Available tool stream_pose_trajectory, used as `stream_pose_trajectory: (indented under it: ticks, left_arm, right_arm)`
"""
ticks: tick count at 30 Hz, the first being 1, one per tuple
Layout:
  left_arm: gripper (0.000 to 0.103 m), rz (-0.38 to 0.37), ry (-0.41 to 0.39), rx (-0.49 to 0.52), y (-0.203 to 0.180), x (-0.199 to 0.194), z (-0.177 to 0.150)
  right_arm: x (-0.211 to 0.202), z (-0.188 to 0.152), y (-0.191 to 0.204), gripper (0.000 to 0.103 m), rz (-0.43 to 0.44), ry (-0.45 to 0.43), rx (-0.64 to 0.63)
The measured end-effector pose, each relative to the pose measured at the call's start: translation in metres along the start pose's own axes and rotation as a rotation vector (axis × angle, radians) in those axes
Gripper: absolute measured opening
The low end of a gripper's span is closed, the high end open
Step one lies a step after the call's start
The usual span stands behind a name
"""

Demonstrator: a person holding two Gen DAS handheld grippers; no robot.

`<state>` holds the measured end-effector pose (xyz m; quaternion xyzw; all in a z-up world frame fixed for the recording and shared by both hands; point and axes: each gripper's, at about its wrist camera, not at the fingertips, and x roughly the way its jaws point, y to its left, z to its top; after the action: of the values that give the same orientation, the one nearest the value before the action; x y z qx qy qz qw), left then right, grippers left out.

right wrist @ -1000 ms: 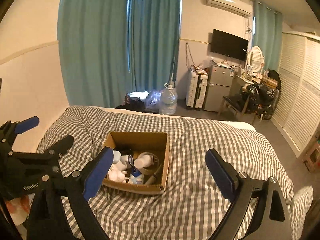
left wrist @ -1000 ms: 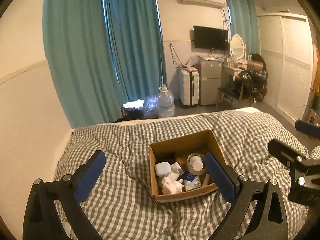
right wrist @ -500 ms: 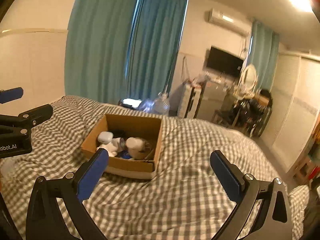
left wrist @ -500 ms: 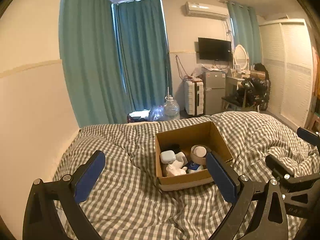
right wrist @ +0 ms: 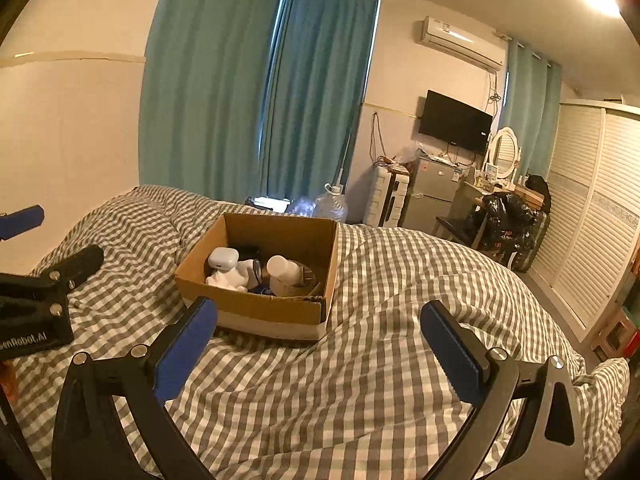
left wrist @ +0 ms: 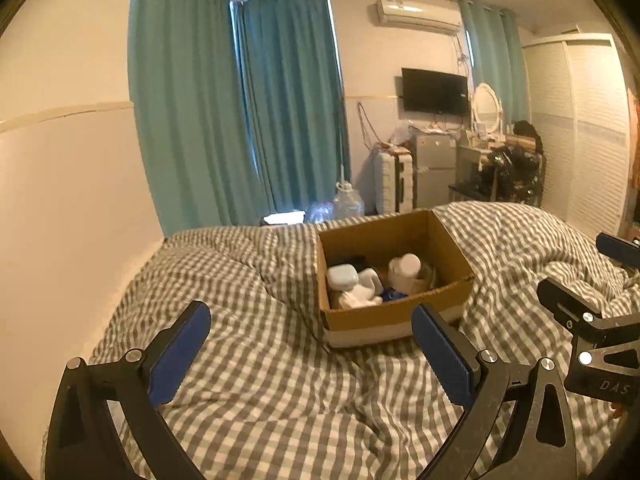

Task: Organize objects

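An open cardboard box (left wrist: 392, 316) (right wrist: 256, 304) sits on a grey checked bed cover (left wrist: 260, 360) (right wrist: 380, 340). Inside lie a pale blue case (left wrist: 342, 276) (right wrist: 223, 258), crumpled white items (left wrist: 360, 294) (right wrist: 230, 278), a white-capped jar (left wrist: 406, 266) (right wrist: 282, 266) and a small blue item (left wrist: 390, 294). My left gripper (left wrist: 310, 354) stands open just short of the box's near side, nothing between its fingers. My right gripper (right wrist: 318, 344) is open too, in front of the box's near right corner, empty. Each gripper shows at the edge of the other's view.
A plain wall (left wrist: 68, 200) runs along the bed's left side. Beyond the bed are teal curtains (right wrist: 280, 100), a water jug (right wrist: 330, 206), a white suitcase (left wrist: 394, 186), a small fridge (right wrist: 430, 196), a wall television (right wrist: 454, 126), and white wardrobe doors (right wrist: 592, 220) at right.
Both grippers have sunk toward the bed and come closer to the box, which now looks larger and is seen from a lower angle. Nothing in the box has moved.
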<state>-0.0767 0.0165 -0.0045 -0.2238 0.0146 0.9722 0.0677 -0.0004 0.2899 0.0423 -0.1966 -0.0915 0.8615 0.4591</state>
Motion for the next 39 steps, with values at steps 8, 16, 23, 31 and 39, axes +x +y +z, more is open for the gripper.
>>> stream_pose_trajectory:
  ticks: [8,16,23,31,39]
  left_arm:
    - [0.103,-0.011,0.02,-0.04,0.003,-0.003,-0.001]
    - [0.103,-0.012,0.011,-0.047,0.007,-0.007,0.001]
    - [0.103,-0.018,0.005,-0.032,0.004,-0.013,0.003]
    - [0.103,0.006,-0.011,0.002,0.002,-0.02,0.006]
    - [0.103,-0.014,-0.003,0.016,-0.001,-0.016,0.0]
  right_arm:
    - [-0.009,-0.001,-0.007,0.102,0.012,-0.024,0.054]
    - [-0.01,-0.003,-0.007,0.102,0.013,-0.015,0.063]
    - [-0.016,-0.001,-0.009,0.102,0.006,-0.04,0.075]
    - [-0.017,-0.003,-0.005,0.102,0.004,-0.048,0.049]
    - [-0.014,-0.004,-0.002,0.102,0.029,-0.015,0.048]
